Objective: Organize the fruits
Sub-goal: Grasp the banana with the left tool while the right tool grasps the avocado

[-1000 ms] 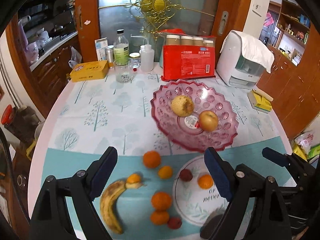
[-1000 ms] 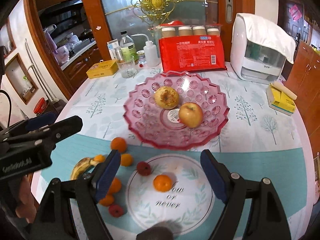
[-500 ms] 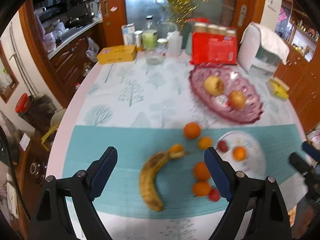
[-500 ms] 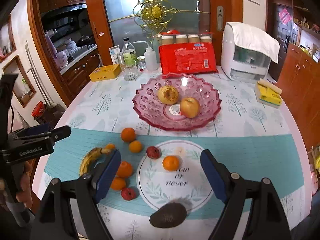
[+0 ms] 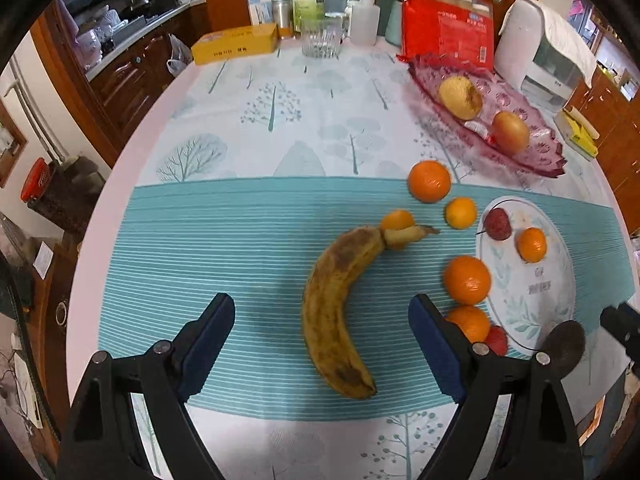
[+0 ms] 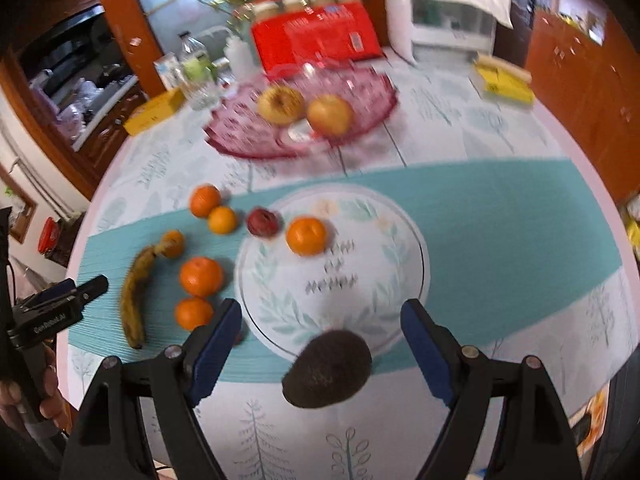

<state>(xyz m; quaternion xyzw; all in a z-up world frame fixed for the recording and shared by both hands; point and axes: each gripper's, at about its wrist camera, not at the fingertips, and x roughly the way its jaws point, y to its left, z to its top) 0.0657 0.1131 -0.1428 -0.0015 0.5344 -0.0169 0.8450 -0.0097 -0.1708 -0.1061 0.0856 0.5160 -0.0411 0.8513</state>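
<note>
While lining up on the banana [image 5: 340,312], best to bring the left gripper [image 5: 322,344] down square across the middle of the fruit, pads [image 5: 212,340] either side of the curve, and close gently: brown, soft-looking skin, probably easy to bruise. Spread wide now, gripping nothing, banana lying between the jaws on the teal mat [image 5: 200,240]. Worth keeping clear of the small orange [image 5: 397,220] touching the stem end.

Right gripper [image 6: 322,354] likewise wide open and empty, poised over the avocado [image 6: 327,368] near the table edge.

Pink glass bowl [image 5: 536,152] at the far side: one russet pear [image 5: 460,97] and one apple [image 5: 510,131]. Everything else loose on the mat, including several oranges [image 5: 467,280] and two red fruits [image 5: 497,224], none yet in the bowl.
</note>
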